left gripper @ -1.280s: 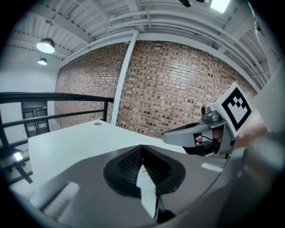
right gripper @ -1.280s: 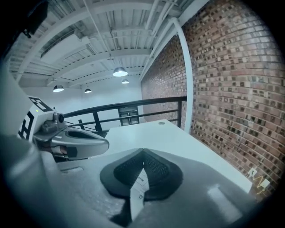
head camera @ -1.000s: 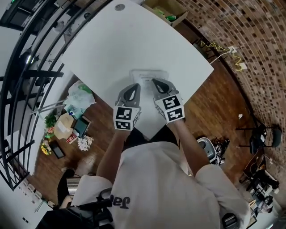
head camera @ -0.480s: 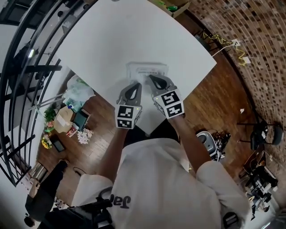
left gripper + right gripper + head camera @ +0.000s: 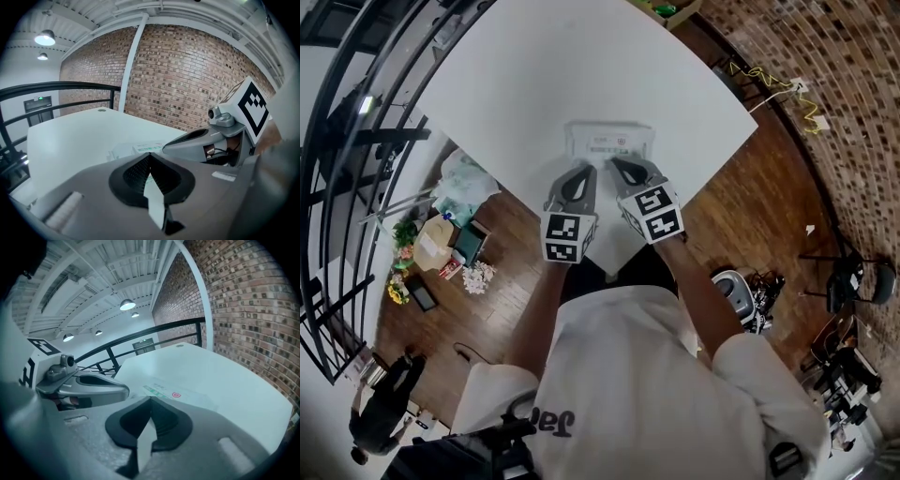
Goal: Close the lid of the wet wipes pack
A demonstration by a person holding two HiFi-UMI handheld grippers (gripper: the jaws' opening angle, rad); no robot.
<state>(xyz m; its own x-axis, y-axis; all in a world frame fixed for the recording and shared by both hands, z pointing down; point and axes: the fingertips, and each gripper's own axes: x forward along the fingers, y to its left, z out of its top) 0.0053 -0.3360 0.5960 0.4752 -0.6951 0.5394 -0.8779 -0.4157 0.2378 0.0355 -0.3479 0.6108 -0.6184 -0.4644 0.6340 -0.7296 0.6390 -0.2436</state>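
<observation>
The wet wipes pack [image 5: 609, 141] lies flat on the white table [image 5: 534, 75]; it is white with a green-and-red label. In the left gripper view the pack [image 5: 135, 149] shows just past the jaw tips, and in the right gripper view the pack [image 5: 180, 395] shows likewise. My left gripper [image 5: 586, 171] and right gripper [image 5: 616, 163] sit side by side at the pack's near edge, both shut with nothing between the jaws. Whether the lid is up or down I cannot tell. Each gripper view also shows the other: the right gripper [image 5: 197, 139] and the left gripper [image 5: 89, 386].
The table's near corner [image 5: 605, 267] lies right behind the grippers, above a wooden floor. Bags and clutter [image 5: 455, 220] lie on the floor at left. A black railing [image 5: 356, 122] runs along the left, and a brick wall [image 5: 844, 84] stands at right.
The head camera has tilted, so pack and grippers sit a little higher in the picture. Both grippers stay shut at the pack's near edge, tips slightly closer together.
</observation>
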